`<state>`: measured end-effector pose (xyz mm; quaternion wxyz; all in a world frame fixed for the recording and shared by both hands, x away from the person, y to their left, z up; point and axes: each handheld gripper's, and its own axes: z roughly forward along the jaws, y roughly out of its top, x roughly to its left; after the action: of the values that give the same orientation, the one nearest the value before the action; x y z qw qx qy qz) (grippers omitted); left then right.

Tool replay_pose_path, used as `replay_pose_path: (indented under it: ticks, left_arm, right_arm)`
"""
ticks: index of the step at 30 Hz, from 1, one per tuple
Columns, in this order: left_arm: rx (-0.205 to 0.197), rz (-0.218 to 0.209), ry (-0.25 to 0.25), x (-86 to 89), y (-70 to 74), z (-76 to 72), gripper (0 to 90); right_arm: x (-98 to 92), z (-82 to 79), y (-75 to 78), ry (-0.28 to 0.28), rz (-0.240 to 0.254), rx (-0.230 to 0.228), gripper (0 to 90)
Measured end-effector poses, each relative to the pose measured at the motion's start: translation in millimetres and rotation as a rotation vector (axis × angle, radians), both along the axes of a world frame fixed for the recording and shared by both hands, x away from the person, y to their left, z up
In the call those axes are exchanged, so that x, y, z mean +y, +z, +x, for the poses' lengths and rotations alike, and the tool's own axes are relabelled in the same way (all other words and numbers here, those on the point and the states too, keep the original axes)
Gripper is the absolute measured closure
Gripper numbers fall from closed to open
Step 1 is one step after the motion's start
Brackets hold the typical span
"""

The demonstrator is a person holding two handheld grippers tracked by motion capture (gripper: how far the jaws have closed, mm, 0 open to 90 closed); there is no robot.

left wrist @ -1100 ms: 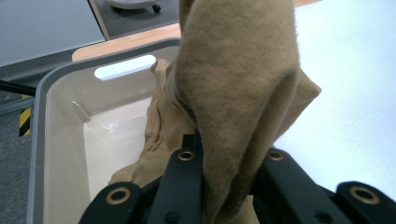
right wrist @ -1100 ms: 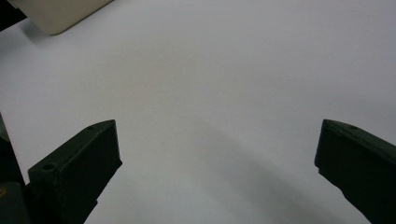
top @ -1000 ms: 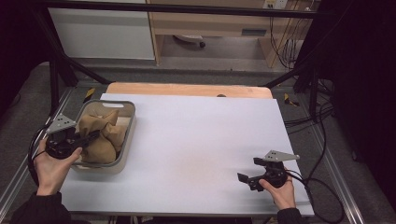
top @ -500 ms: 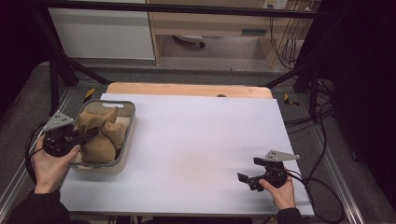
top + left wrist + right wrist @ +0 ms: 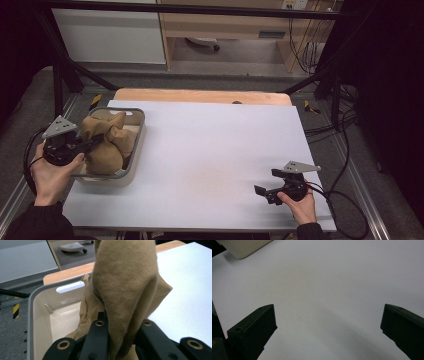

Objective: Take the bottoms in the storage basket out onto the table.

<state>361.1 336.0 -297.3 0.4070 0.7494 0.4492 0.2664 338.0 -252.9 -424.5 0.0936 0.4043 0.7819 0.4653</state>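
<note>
A tan cloth [image 5: 107, 145] lies bunched in a grey plastic bin [image 5: 139, 131] at the table's left. My left gripper [image 5: 97, 140] reaches into the bin from its left side and is shut on a fold of the cloth. In the left gripper view the fold of cloth [image 5: 125, 285] stands up pinched between the two black jaws of the left gripper [image 5: 122, 325], with the bin's pale inside [image 5: 40, 305] behind it. My right gripper [image 5: 265, 181] rests low over the white table near the front right, open. Between the jaws of the right gripper [image 5: 329, 322] there is bare table.
The white tabletop [image 5: 215, 150] stretches between the bin and the right hand. A wooden board edge [image 5: 200, 96] runs along the far side. A corner of the bin [image 5: 244, 247] is at the top left of the right gripper view. Cables [image 5: 345, 170] trail off the table's right edge.
My left gripper has drawn slightly to the left with the cloth still pinched, and the bunch has shifted a little in the bin. The right hand has stayed in place.
</note>
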Motion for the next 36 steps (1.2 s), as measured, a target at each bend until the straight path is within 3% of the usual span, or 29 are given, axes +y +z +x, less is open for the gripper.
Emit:
replay_pose_path:
  ticks: [36]
  left_arm:
    - [-0.043,-0.016,-0.007,-0.4,16.1,-3.9,83.3]
  right_arm:
    - [0.0,0.2,-0.2,0.001,-0.003,0.001,0.6]
